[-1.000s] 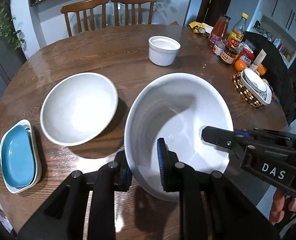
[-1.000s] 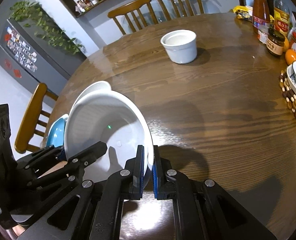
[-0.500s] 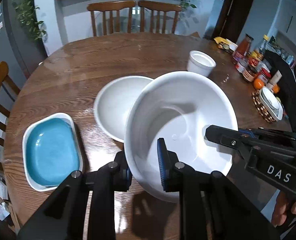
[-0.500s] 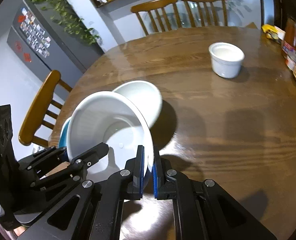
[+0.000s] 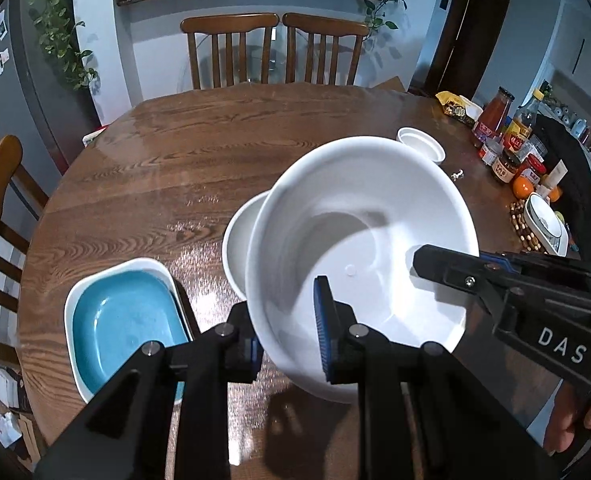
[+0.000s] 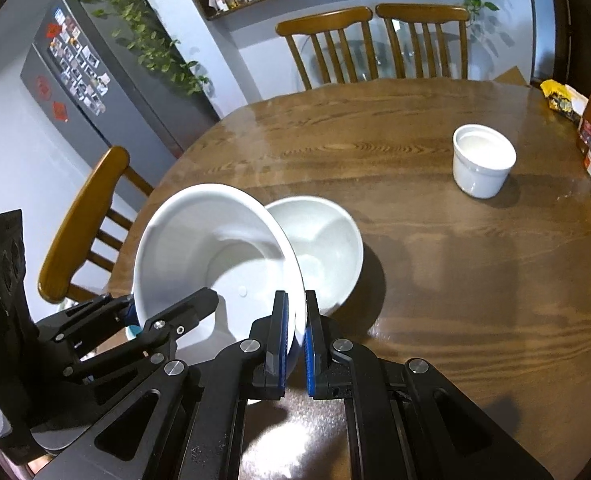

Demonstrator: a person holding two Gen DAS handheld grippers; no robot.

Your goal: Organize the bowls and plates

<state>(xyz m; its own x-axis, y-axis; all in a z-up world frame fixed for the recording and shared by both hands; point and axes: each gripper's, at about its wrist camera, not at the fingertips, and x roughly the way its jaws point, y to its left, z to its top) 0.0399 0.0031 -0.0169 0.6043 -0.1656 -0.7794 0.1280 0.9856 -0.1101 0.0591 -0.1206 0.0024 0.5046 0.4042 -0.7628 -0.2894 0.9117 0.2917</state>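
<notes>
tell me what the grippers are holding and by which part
Both hold the large white bowl by its rim: the left gripper on the near edge, the right gripper on the bowl's right edge.

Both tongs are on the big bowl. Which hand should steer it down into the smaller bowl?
Probably right: the right tongs grip the big bowl on the rim nearest the smaller bowl; the left tongs grip the far side.

Wooden chairs [image 5: 275, 50], condiment bottles [image 5: 507, 132] (table's edge), fridge [image 6: 95, 88]
</notes>
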